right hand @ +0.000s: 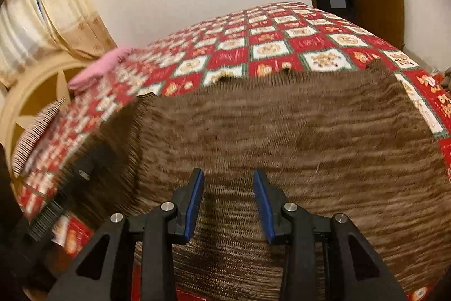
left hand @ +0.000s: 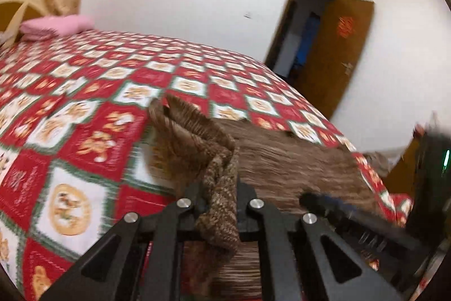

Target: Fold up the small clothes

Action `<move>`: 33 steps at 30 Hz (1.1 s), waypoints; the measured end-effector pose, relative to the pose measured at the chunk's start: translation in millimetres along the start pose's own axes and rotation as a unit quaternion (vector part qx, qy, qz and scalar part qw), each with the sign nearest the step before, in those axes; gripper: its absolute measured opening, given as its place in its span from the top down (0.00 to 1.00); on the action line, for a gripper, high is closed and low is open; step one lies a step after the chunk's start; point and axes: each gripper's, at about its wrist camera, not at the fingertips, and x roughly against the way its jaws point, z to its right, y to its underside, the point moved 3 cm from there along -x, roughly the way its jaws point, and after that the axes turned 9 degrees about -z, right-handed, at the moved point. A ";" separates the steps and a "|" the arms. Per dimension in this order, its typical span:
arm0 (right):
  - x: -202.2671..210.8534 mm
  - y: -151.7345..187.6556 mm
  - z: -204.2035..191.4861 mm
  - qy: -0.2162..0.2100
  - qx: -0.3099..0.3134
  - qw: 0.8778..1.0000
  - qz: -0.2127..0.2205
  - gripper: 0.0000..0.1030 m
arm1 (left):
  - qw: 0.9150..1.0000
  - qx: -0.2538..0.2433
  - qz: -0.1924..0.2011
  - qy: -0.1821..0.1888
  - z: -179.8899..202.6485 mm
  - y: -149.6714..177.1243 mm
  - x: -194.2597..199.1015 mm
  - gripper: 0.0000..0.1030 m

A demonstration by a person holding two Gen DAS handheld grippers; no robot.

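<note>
- so this is the first fold on the brown knit garment (right hand: 296,131), which lies spread flat near the front edge of the bed (right hand: 324,41), on the red-and-white checked cover
- left gripper (left hand: 218,199) has its fingers clamped tight on a bunched-up ribbed edge of the knit, and that bit is lifted clear of the bed while the rest lies flat
- right gripper (right hand: 228,202) hangs over the middle of the knit, blue-padded fingers partly open with nothing between them, so it's not holding anything
- my guess for the next move: carry the lifted edge across over the flat part and lay it down square, with the right one pinning or grabbing the other edge so the knit doesn't drag
- both views are pretty blurry, so I can't tell which part of the garment the pinched bit is
</note>
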 end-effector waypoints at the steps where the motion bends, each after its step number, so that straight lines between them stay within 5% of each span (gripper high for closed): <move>1: 3.4 -5.4 0.6 -0.013 0.004 1.000 -0.002 0.57 | 1.000 -0.008 -0.005 0.003 4.5 2.5 -3.5 0.90; 4: 5.7 -21.3 4.7 -0.060 -0.007 0.998 -0.011 0.31 | 1.000 -0.011 -0.023 0.014 10.5 9.0 -10.6 0.90; 11: -41.0 -58.1 3.4 -0.219 -0.071 0.969 -0.092 0.29 | 0.999 -0.005 -0.027 0.021 11.4 10.5 -9.7 0.90; 14: -81.3 -65.6 -10.0 -0.295 -0.105 0.937 -0.156 0.26 | 0.999 0.001 -0.030 0.027 10.7 11.7 -10.2 0.90; 18: -108.6 -88.0 -25.4 -0.321 -0.112 0.922 -0.184 0.24 | 0.999 0.000 -0.037 0.034 12.6 14.7 -12.7 0.90; 22: -135.0 -111.1 -40.2 -0.331 -0.110 0.911 -0.220 0.23 | 0.998 0.002 -0.039 0.041 12.6 16.1 -12.9 0.90; 27: -139.3 -124.7 -80.8 -0.313 -0.009 0.918 -0.244 0.22 | 0.997 -0.003 -0.053 0.046 15.3 16.9 -19.2 0.90; 33: -144.2 -123.2 -113.9 -0.178 0.123 0.951 -0.219 0.28 | 0.997 -0.013 -0.057 0.044 19.6 18.8 -19.4 0.90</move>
